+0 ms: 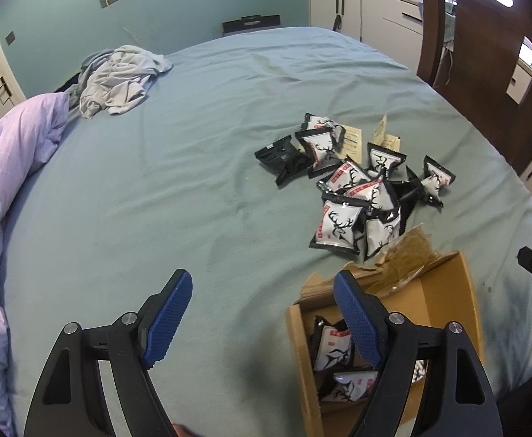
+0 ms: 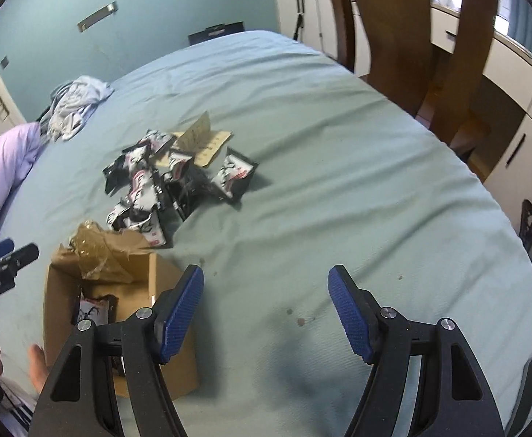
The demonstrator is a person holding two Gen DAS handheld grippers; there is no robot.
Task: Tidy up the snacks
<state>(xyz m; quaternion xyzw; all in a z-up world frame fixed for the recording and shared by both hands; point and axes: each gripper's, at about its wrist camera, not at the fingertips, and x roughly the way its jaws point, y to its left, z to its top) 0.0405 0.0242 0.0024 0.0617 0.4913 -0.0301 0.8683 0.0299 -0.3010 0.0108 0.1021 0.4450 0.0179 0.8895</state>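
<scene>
Glossy black-and-white snack packets (image 1: pixel 353 189) with crimped edges and an antler print lie heaped on the wrinkled blue-green bedsheet (image 1: pixel 178 189) toward the bed's right edge. Nearer stands an open cardboard box (image 1: pixel 448 291), torn flaps up, holding a few packets. The left gripper (image 1: pixel 262 313) and right gripper (image 2: pixel 266 309) hover spread wide, ribbed blue pads empty.
</scene>
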